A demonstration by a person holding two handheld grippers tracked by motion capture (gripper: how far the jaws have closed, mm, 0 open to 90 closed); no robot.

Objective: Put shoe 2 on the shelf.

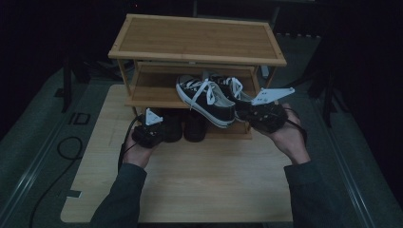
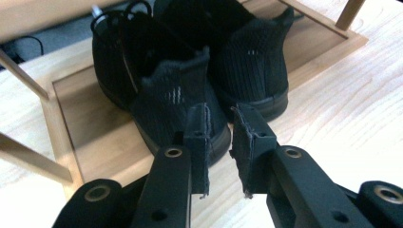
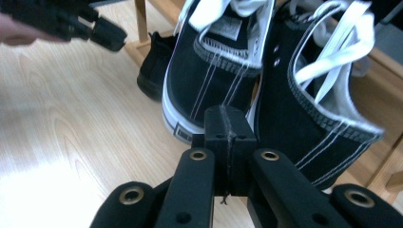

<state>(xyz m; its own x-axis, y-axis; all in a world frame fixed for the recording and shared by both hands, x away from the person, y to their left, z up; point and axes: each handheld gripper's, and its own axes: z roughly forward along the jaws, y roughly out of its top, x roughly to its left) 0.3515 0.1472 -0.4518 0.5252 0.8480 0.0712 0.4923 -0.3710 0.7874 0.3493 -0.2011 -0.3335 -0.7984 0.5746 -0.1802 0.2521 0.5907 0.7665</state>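
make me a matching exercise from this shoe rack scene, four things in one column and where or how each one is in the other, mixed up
Things:
1. black-and-white canvas sneakers
2. plain black shoes
3. left hand-held gripper
4. right hand-held gripper

Place or state:
A. jaws pressed together with no gap
B. on the bottom shelf of the bamboo shoe rack, heels facing out
C. on the middle shelf, heels sticking out past its front edge
D. jaws slightly apart, just behind a black heel

Pairs: 1-C, 2-B, 3-D, 4-A
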